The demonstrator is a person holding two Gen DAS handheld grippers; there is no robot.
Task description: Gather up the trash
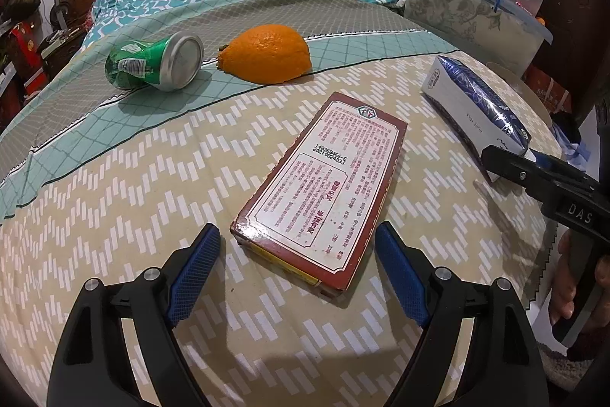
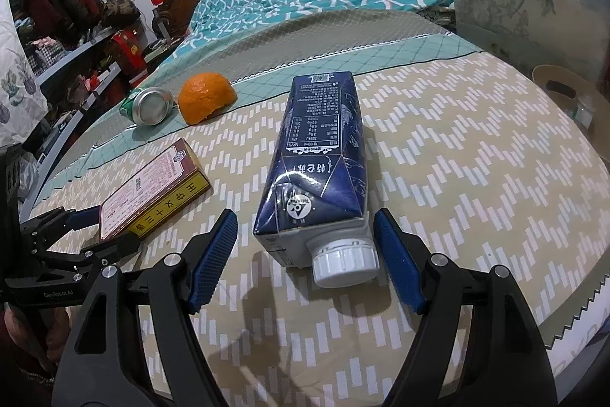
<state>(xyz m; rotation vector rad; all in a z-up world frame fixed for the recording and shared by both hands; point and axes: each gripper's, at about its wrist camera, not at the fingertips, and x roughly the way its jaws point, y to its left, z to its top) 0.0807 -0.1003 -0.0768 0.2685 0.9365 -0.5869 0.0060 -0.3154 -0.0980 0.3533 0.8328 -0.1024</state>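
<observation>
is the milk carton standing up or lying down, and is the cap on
Lying down. The milk carton rests on its long side on the bedspread, and its white screw cap is on, pointing sideways toward the camera.

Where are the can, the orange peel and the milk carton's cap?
can [image 1: 182,61]: left wrist view, on its round silver end.
orange peel [image 1: 268,53]: left wrist view, on its domed outer skin.
cap [image 2: 345,264]: right wrist view, on its ribbed white side.

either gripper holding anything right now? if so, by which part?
Nothing is held. The left gripper stands open around the near end of the red box; the right gripper stands open around the cap end of the milk carton.
</observation>
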